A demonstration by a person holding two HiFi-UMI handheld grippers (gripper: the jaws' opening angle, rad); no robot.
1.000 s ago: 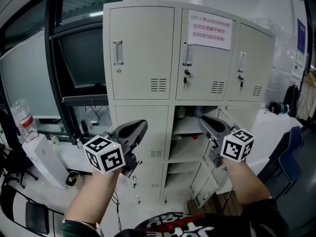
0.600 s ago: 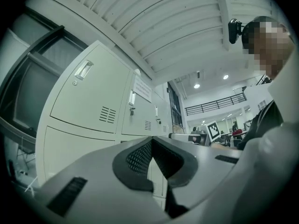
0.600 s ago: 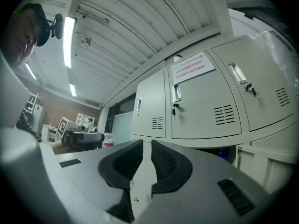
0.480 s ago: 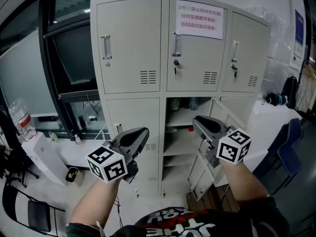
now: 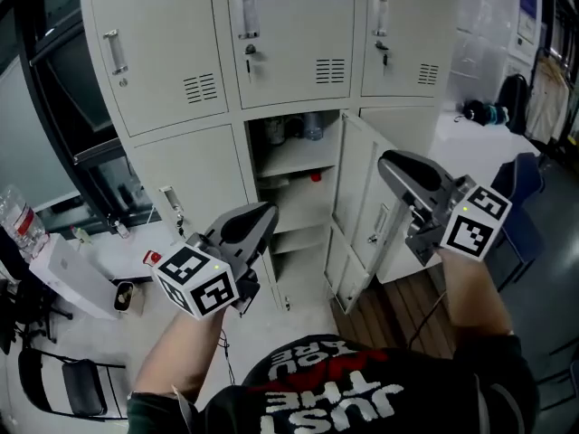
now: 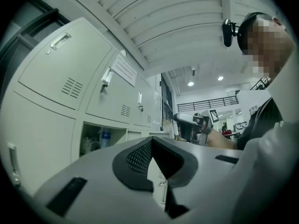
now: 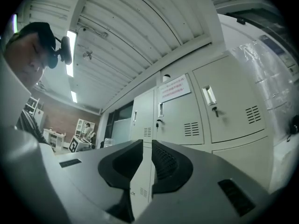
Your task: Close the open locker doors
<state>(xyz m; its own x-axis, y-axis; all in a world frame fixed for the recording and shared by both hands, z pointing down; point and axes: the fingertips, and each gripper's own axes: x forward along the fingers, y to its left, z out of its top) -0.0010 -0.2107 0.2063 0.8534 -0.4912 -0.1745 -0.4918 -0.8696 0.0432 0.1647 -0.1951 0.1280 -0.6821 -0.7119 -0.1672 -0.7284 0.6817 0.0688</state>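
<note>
Open door [image 5: 355, 208]: middle of the lower row of the locker bank [image 5: 163, 61]; swung out toward the person, shelves [image 5: 294, 165] exposed behind it
Handling: probably thin sheet metal; light, stiff, free on its hinges; best pushed flat on the outer face near the free edge, no grip needed
Left gripper [image 5: 262, 213]: jaw tips met, nothing between them; held low in front of the lower left door [image 5: 190, 174]
Right gripper [image 5: 391, 161]: jaws a narrow slit apart, empty; just right of the open door
Count: six doors in view; three upper closed; one lower open; two grippers
</note>
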